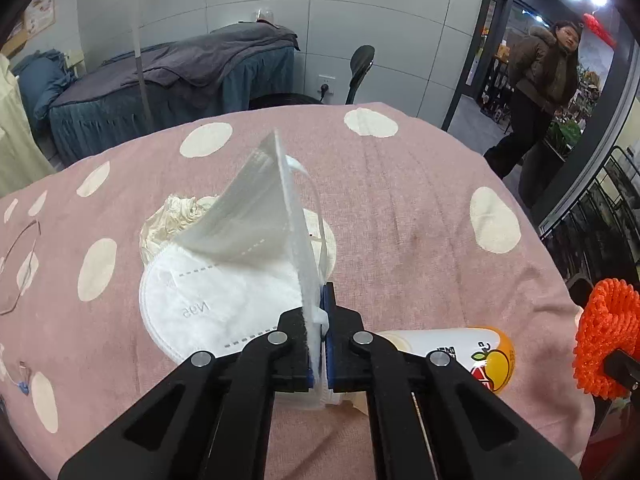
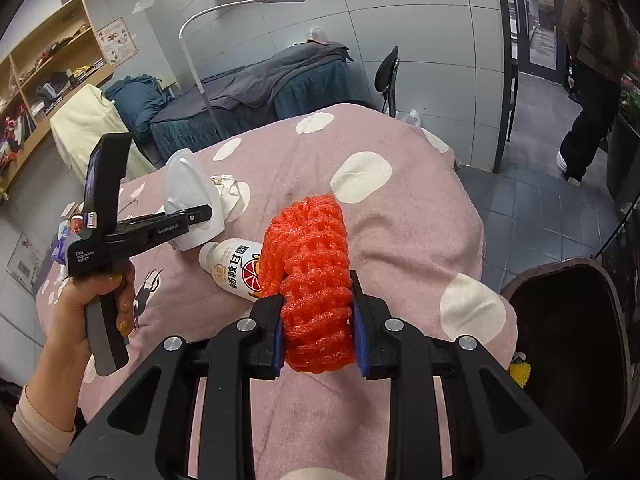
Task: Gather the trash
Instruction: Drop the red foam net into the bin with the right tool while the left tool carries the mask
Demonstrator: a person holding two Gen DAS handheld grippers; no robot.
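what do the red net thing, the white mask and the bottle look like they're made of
Red net sleeve: looks like soft foam mesh with a slight sheen, squashed between the right gripper pads.
White mask: matte non-woven fabric, with stitched seams; thin, folded flat in the left gripper.
Bottle: probably smooth plastic under a glossy printed label.

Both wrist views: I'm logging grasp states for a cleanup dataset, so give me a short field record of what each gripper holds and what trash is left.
surface: pink cloth with cream dots
left gripper: shut on white face mask, lifted edge-up
right gripper: shut on red foam net
left on cloth: second white mask marked N95, crumpled tissue, drink bottle lying on its side
bin: dark bin at the right, beside the cloth
bystander: person in brown jacket near the doorway
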